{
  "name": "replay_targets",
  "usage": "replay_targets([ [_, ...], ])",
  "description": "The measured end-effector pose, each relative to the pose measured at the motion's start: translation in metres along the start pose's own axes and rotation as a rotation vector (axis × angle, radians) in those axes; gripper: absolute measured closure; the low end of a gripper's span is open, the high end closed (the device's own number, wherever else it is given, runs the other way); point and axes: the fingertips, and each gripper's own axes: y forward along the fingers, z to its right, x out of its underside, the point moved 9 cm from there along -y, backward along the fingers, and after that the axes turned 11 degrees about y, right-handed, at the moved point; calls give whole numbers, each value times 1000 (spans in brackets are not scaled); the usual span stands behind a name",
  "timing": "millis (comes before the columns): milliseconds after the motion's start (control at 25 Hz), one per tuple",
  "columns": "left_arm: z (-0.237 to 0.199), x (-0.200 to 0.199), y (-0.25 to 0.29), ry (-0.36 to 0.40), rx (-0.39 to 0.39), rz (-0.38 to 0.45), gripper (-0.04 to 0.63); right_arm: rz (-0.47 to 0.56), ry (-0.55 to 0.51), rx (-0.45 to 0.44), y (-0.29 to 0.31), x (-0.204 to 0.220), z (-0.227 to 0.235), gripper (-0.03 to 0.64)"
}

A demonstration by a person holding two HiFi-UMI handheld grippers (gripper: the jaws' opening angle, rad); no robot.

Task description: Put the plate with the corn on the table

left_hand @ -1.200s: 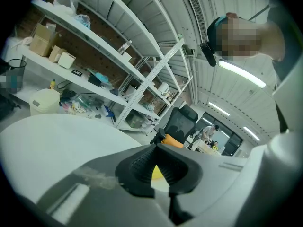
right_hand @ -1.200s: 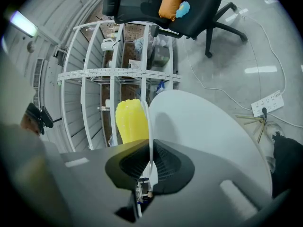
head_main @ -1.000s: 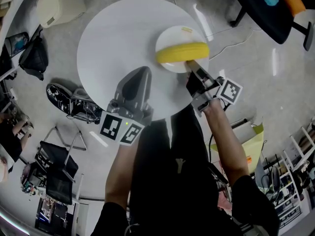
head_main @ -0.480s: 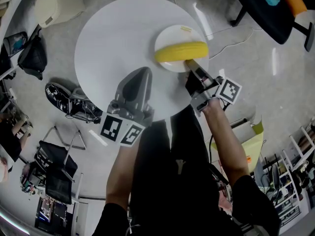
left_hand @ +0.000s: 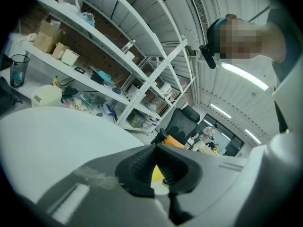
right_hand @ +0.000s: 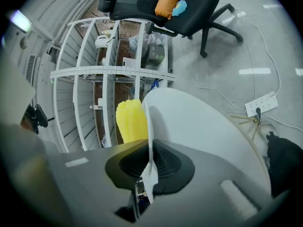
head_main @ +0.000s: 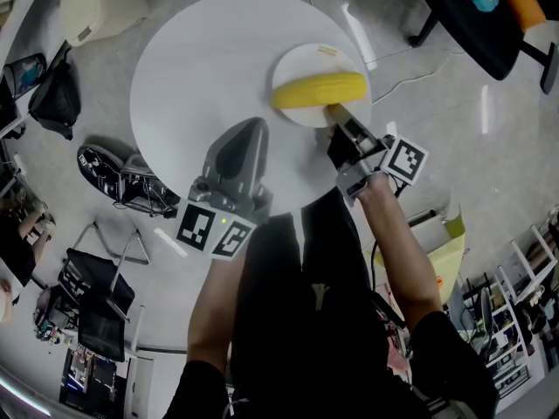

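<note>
Both right gripper (right_hand: 150,162) fingers (right_hand: 166,165) clamped on plate (head_main: 301,64) rim, corn (head_main: 319,90) beyond; left gripper (left_hand: 158,169) fingers together.

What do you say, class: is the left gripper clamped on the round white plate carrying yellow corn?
No. The left gripper hovers empty over the round white table; the right gripper pinches the white plate.

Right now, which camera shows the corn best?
The head view: the whole corn on the plate, seen from above. The right gripper view shows part of it beside the edge-on plate; the left gripper view, only a yellow sliver.
</note>
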Motion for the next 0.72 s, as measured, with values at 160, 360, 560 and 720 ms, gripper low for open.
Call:
replay_targets([
  [160, 0, 1, 1, -7, -2, 3, 592, 3, -4, 10, -1, -1, 0, 588],
  [360, -1, 3, 1, -7, 0, 1, 592, -1, -12, 24, -1, -3, 1, 585],
  [560, -2, 3, 1, -10, 1, 0, 592, 5, -9, 40, -1, -2, 0, 585],
  [720, -3, 3, 0, -14, 3, 0, 592, 12, -8, 56, -1, -1, -1, 586],
])
